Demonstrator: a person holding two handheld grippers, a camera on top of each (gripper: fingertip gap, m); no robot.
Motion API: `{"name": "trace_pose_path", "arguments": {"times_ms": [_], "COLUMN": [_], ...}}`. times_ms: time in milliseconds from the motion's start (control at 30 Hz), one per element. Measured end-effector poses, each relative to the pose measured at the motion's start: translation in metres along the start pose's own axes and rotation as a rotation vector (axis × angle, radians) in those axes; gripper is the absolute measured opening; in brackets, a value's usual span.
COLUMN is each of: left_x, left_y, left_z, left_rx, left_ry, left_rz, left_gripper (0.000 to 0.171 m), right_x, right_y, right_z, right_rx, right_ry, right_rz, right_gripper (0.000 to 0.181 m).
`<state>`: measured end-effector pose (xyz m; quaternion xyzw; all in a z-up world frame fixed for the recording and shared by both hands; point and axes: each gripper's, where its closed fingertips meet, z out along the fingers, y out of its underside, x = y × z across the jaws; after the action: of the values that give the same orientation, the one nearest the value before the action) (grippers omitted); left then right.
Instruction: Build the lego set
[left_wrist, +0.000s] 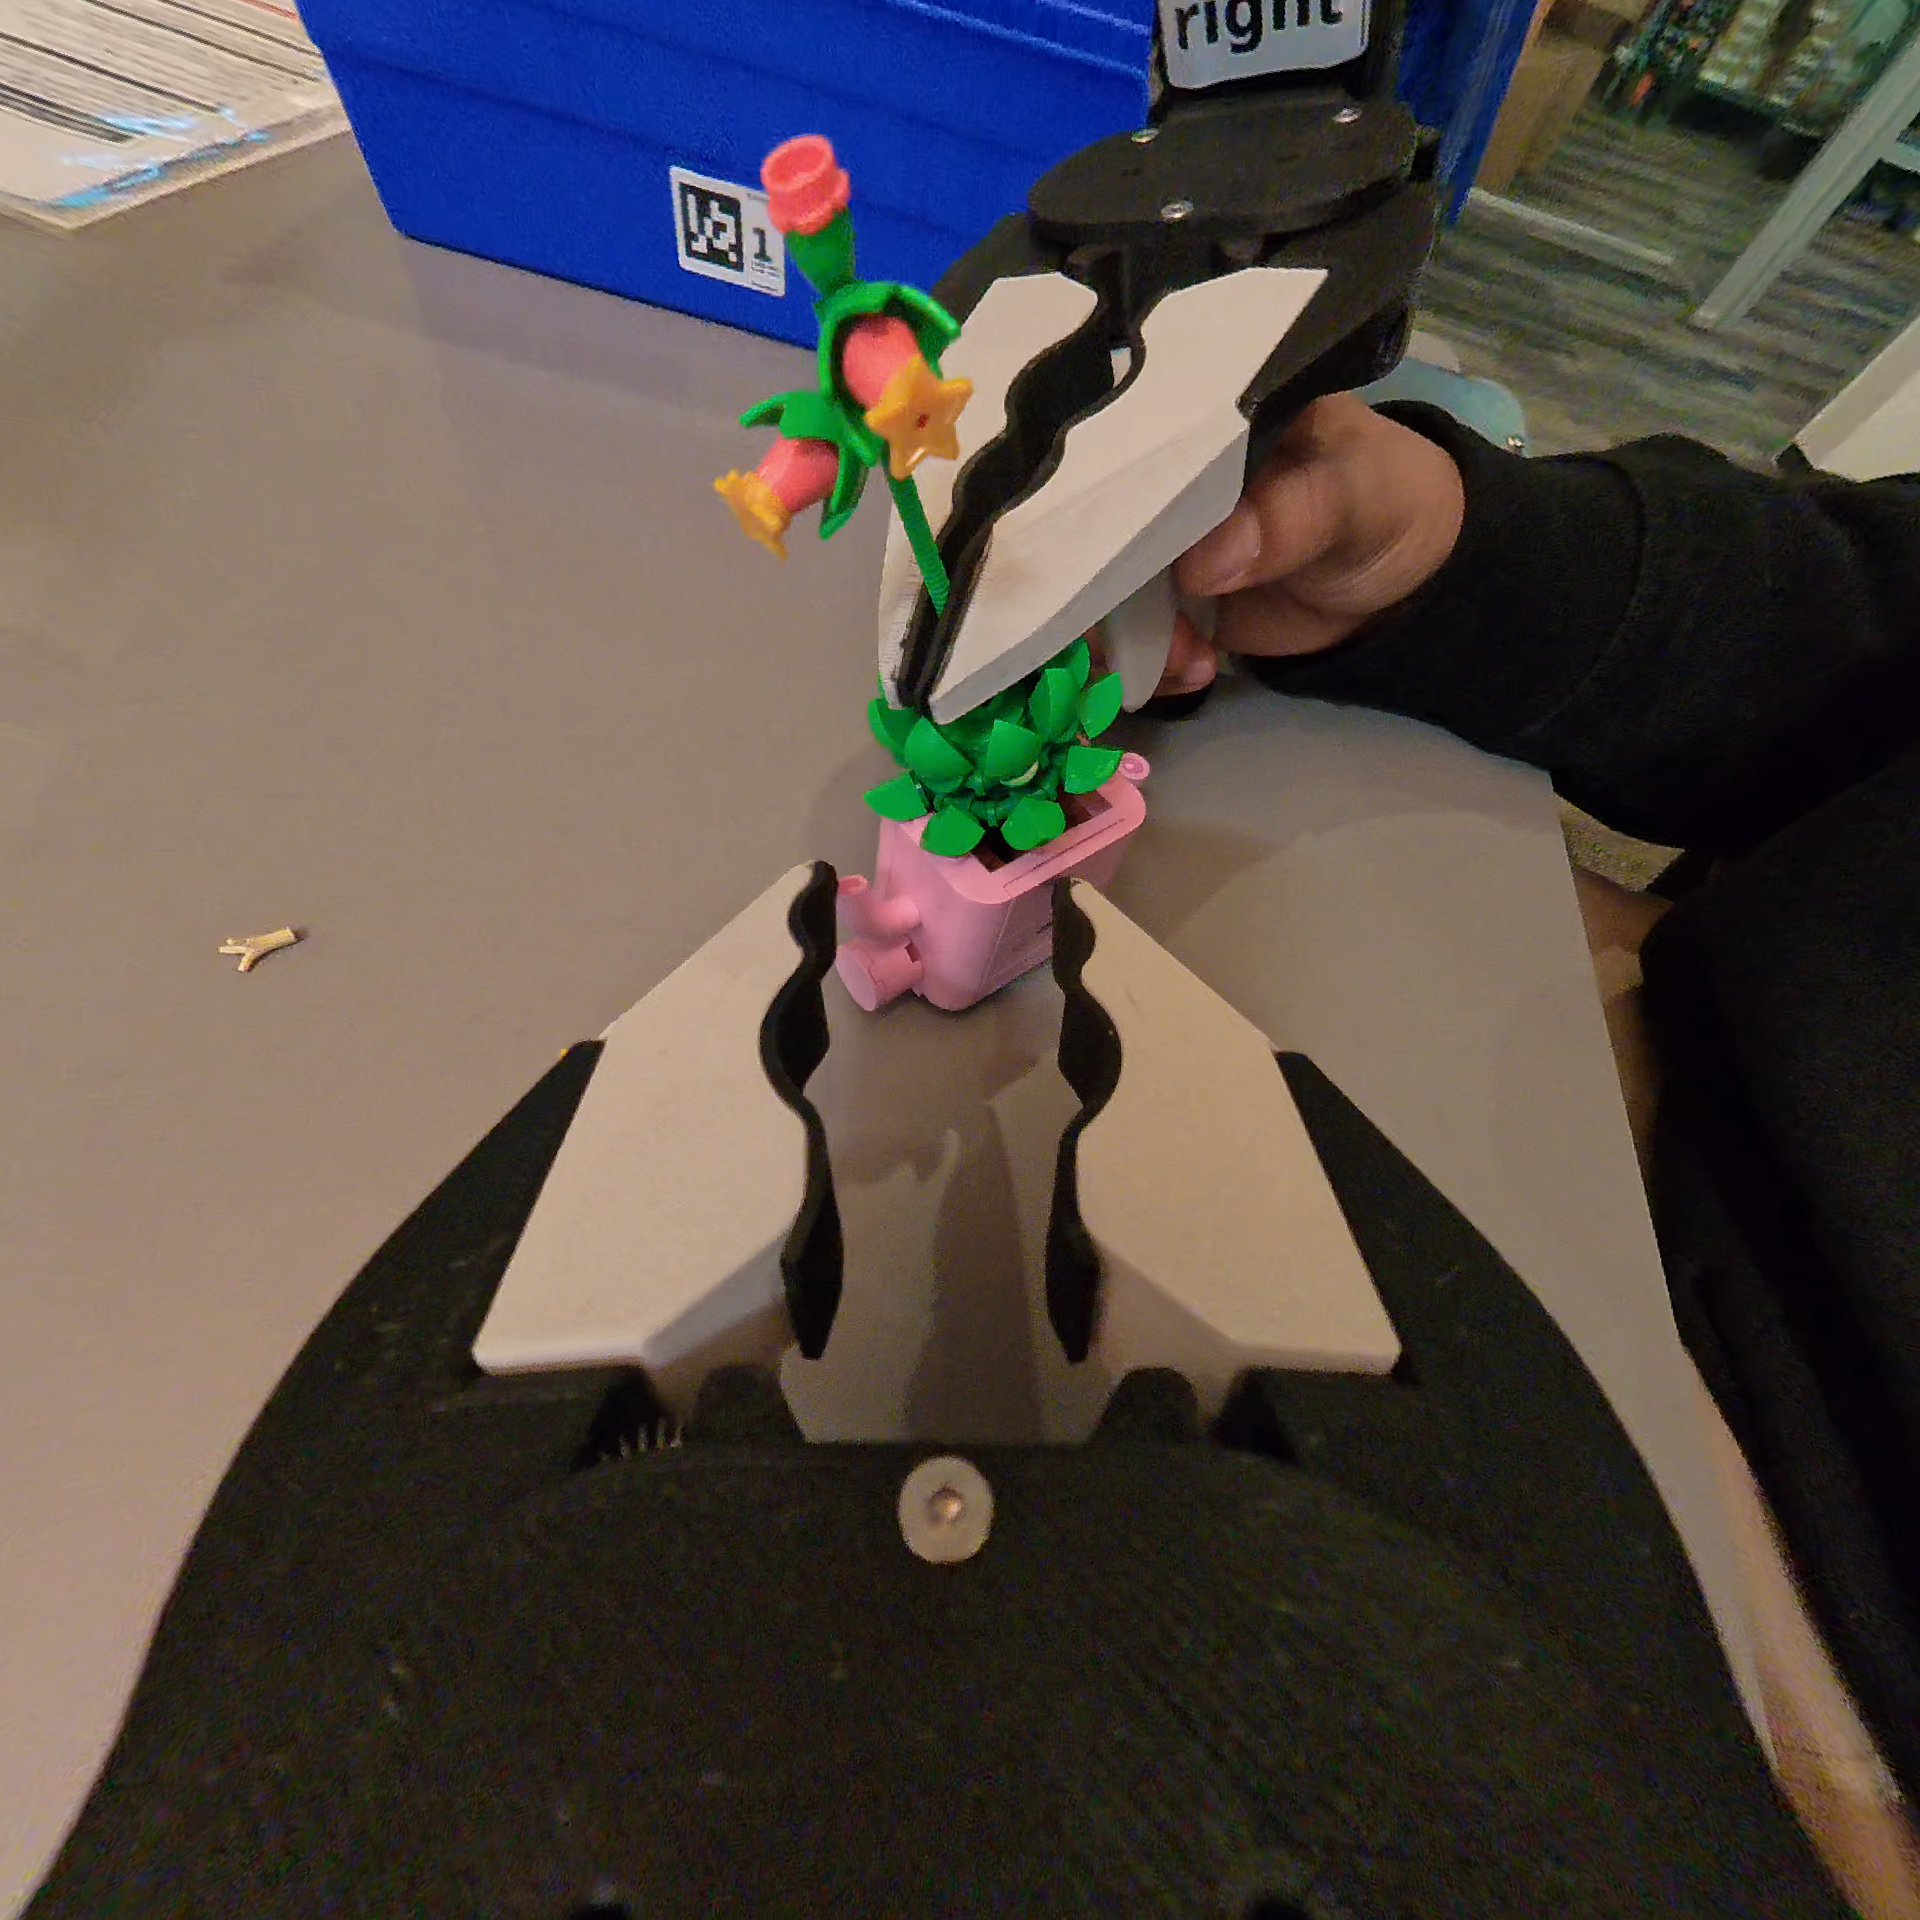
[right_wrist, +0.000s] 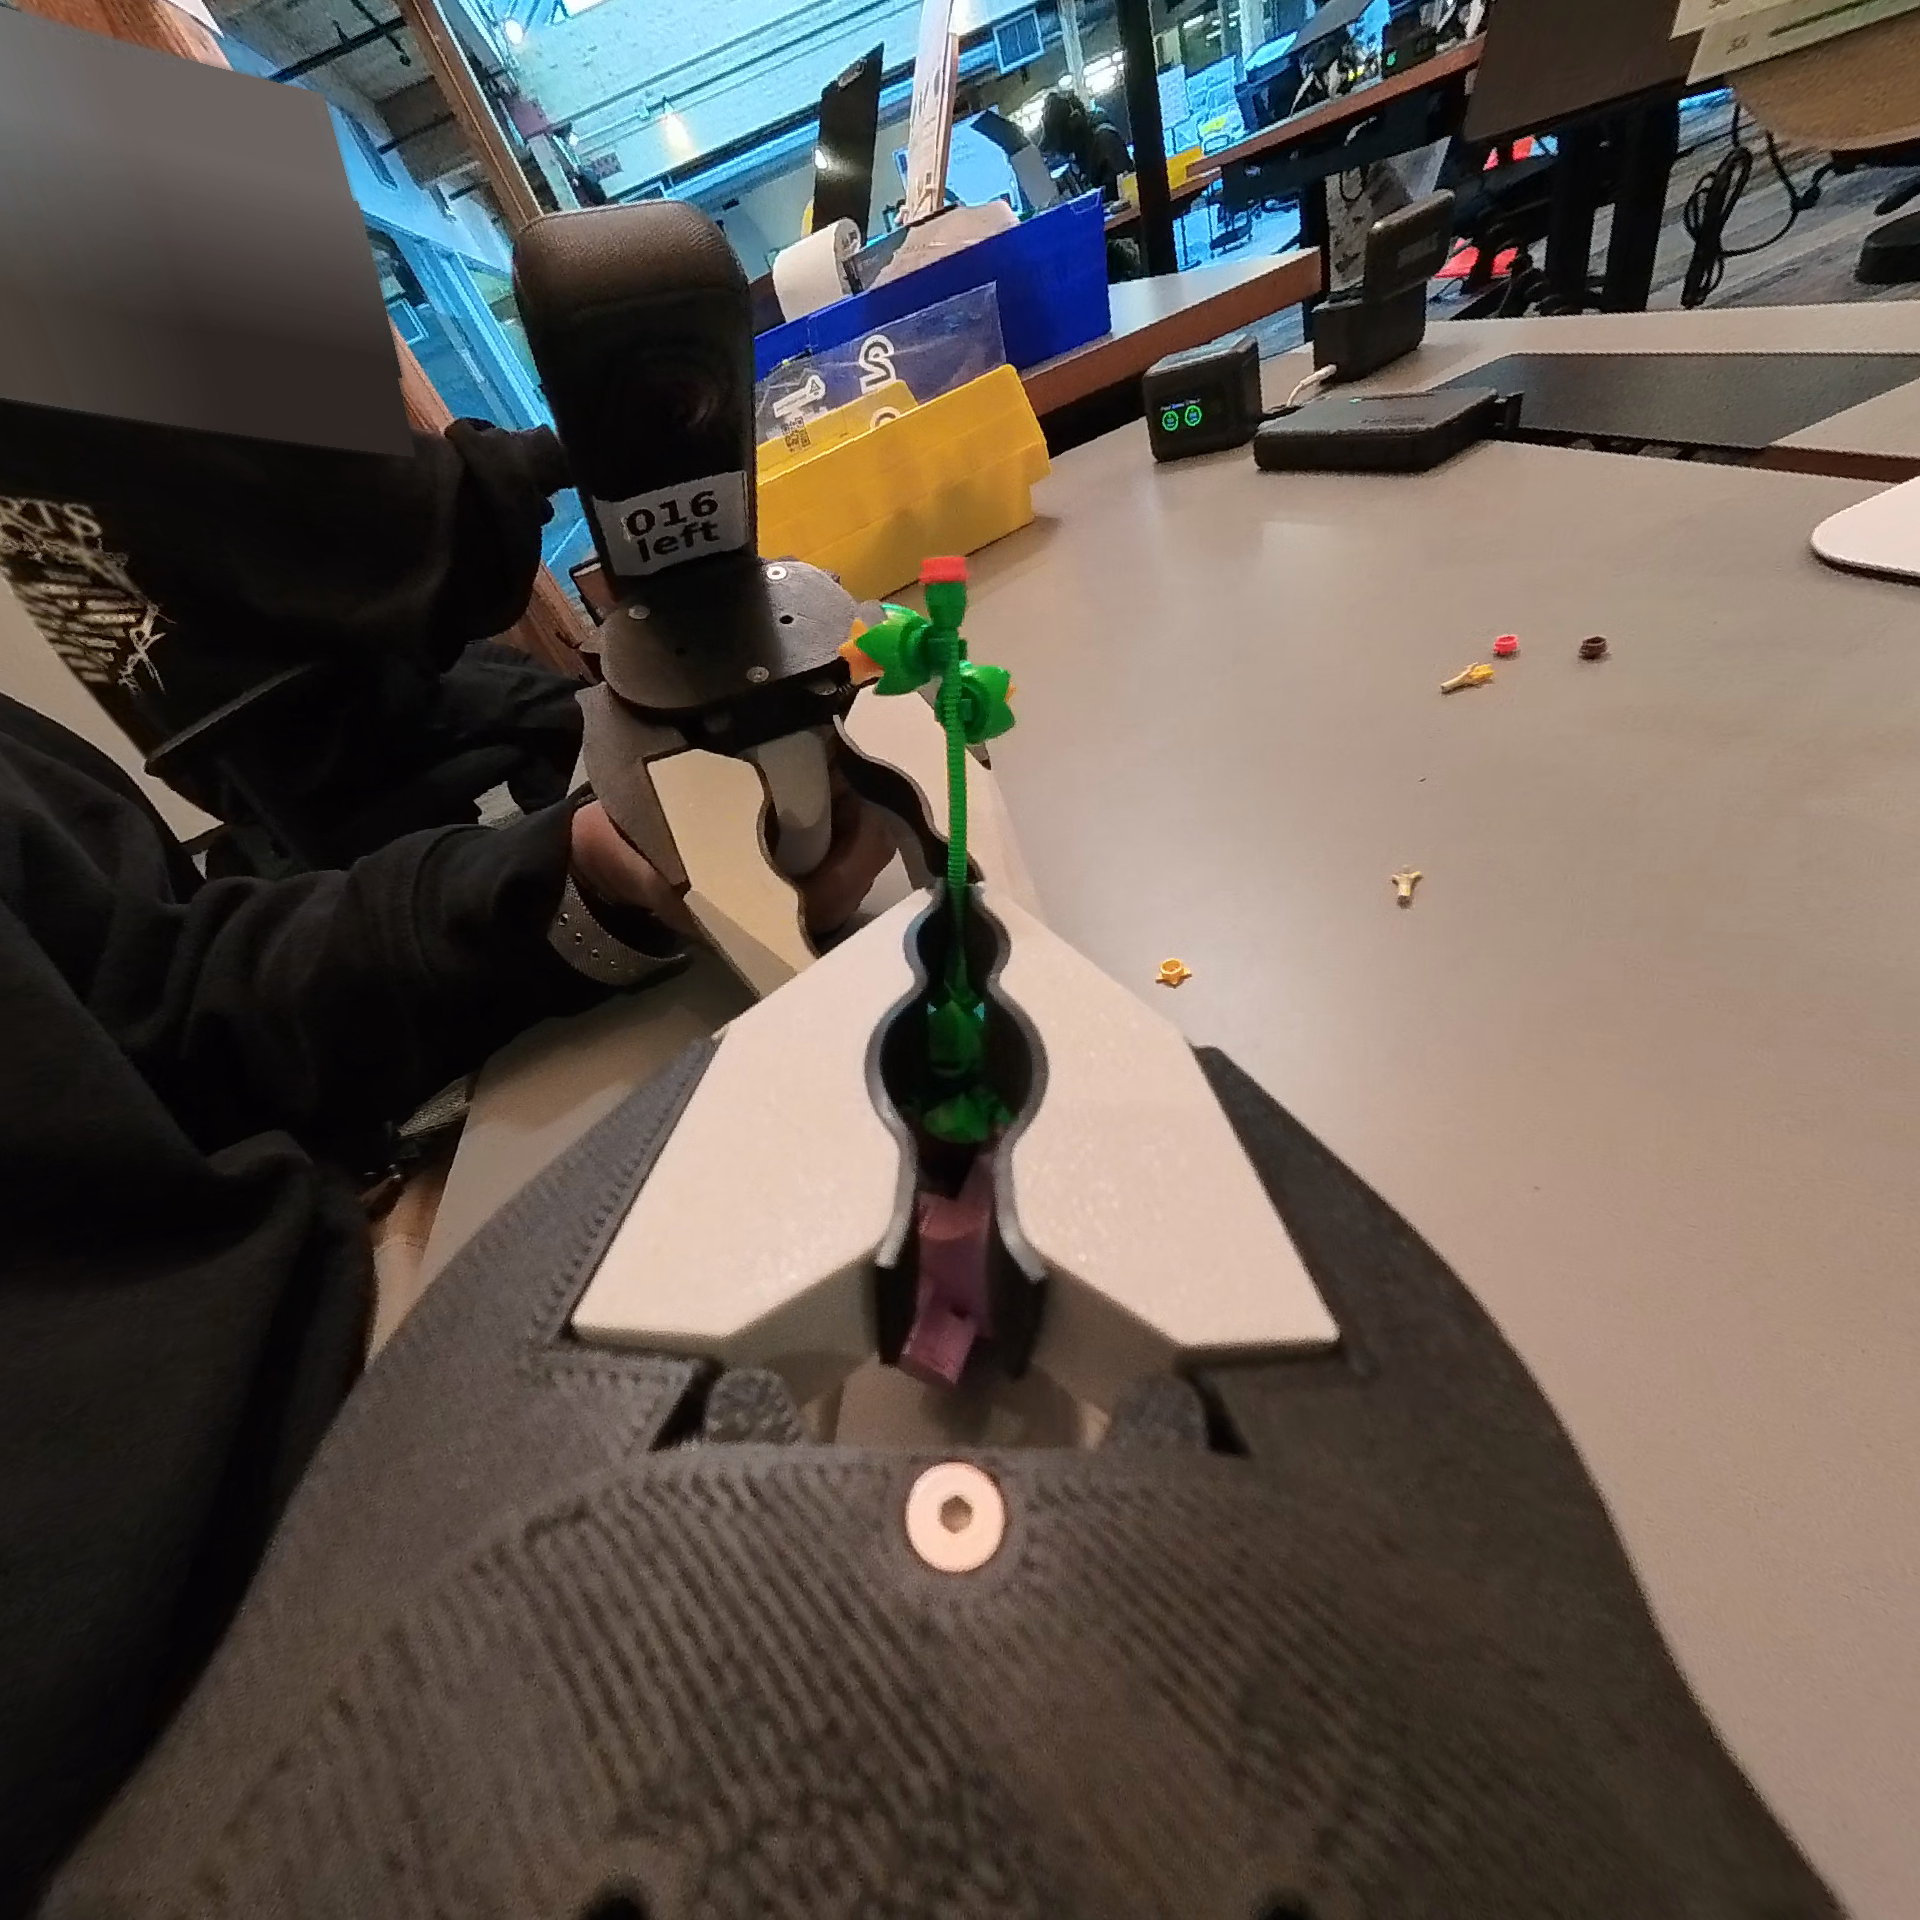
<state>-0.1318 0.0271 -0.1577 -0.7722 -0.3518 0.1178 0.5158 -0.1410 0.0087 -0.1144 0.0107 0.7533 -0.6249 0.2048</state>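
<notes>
Left wrist view: right gripper (left_wrist: 920, 686) pinching green stem (left_wrist: 920, 545); left gripper (left_wrist: 945, 904) spread, apparently flanking pink pot (left_wrist: 977, 925).

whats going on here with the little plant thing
A person is building a lego flower with two handheld grippers. The right gripper is shut on the thin green ribbed stem, just above the green leaf cluster in the small pink square pot. The left gripper is open, its fingertips flanking the pot.

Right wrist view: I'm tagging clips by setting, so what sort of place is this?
Probably a shared lab or makerspace: long desks, a yellow parts bin and charging electronics behind the lego plant.
</notes>
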Motion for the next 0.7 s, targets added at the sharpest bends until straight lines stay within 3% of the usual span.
{"name": "trace_pose_path", "arguments": {"times_ms": [267, 500, 700], "left_x": [0.0014, 0.0005, 0.0013], "left_y": [0.0029, 0.0049, 0.0044], "left_z": [0.0026, 0.0044, 0.0037], "left_rx": [-0.026, -0.043, -0.039], "left_ry": [-0.005, -0.023, -0.021], "left_rz": [0.018, 0.03, 0.036], "left_gripper": [0.038, 0.046, 0.041], "right_x": [-0.0013, -0.0041, -0.0064], "right_y": [-0.0001, -0.0006, 0.0003], "right_z": [-0.0002, -0.0011, -0.003], "right_rx": [0.0, 0.006, 0.005], "right_ry": [-0.009, -0.014, -0.015], "right_rz": [0.0, -0.018, -0.022], "right_gripper": [0.0, 0.0, 0.0]}}
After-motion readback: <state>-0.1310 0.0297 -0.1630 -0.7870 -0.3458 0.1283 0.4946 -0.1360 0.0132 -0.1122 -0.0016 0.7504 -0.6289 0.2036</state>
